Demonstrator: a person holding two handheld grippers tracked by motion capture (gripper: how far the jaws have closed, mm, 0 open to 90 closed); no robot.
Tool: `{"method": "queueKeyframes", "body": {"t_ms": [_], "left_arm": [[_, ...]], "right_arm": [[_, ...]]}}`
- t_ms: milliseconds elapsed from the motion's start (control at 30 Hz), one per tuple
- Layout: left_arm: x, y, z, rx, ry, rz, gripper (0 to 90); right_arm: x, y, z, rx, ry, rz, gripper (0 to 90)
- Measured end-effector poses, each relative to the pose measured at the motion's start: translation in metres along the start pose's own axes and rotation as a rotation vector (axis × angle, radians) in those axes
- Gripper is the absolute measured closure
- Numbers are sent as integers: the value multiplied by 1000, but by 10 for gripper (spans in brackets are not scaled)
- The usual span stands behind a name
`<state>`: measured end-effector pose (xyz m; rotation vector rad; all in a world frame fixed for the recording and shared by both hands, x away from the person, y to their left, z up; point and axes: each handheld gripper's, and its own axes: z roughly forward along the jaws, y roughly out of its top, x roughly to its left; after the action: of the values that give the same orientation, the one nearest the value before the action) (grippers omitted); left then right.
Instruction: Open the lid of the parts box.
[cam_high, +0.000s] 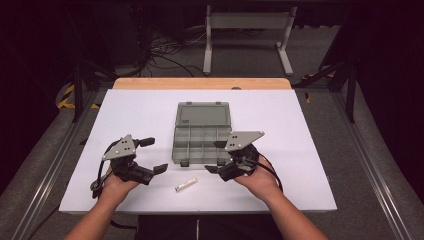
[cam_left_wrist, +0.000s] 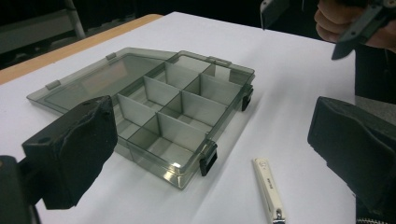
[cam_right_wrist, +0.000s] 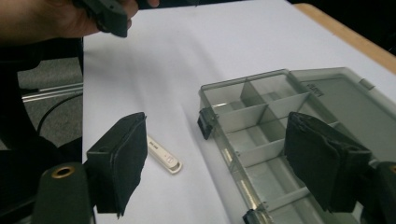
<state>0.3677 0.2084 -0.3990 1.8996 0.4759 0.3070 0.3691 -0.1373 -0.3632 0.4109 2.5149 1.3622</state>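
Nail clipper (cam_high: 186, 184) lies flat on the white counter (cam_high: 300, 150), just in front of the open organizer box (cam_high: 201, 133), between the two tongs. Left tongs (cam_high: 150, 155) spread wide, empty, hovering to its left. Right tongs (cam_high: 216, 157) also spread, empty, at the box's front right corner.

Clipper looks small, light, rigid, with a smooth cream shell; likely slippery and low to the surface. Best pinched across its narrow sides near the middle, pads low to the counter.

Box: clear grey plastic, lid laid back, compartments bare, black latches at the front.

Counter smooth, with a wooden far edge. Room dark; grey floor, cables and a white frame beyond.
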Motion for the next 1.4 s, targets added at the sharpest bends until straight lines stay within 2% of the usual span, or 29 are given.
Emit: {"method": "queueKeyframes", "body": {"t_ms": [67,200,333,467,500,667,733,767,933,1200,1400], "left_arm": [[-1,1,1,7,1,5,22],[-4,5,2,69,-3,-6,38],[-10,11,5,128,2,19,72],[-18,14,12,200,4,16,86],[-18,14,12,200,4,16,94],[-20,17,21,280,-31,-21,117],[-21,18,24,318,-27,-20,120],[-21,18,24,318,-27,-20,120],[-27,20,35,403,-44,-13,130],[-28,18,45,497,-100,-73,158],[-34,14,56,586,-108,-66,207]], "right_arm": [[-1,0,-4,-15,-14,-9,202],[-5,0,-12,-32,-38,-9,190],[-9,-1,-18,-36,-55,3,192],[-12,-1,-22,-37,-64,10,201],[-12,-1,-22,-37,-64,10,201],[-16,-2,-30,-40,-80,21,207],[-17,-3,-32,-43,-84,27,208],[-18,-4,-34,-43,-87,31,209],[-21,-7,-37,-42,-95,47,209],[-25,-9,-41,-49,-103,64,209],[-27,-11,-41,-44,-96,78,209]]}}
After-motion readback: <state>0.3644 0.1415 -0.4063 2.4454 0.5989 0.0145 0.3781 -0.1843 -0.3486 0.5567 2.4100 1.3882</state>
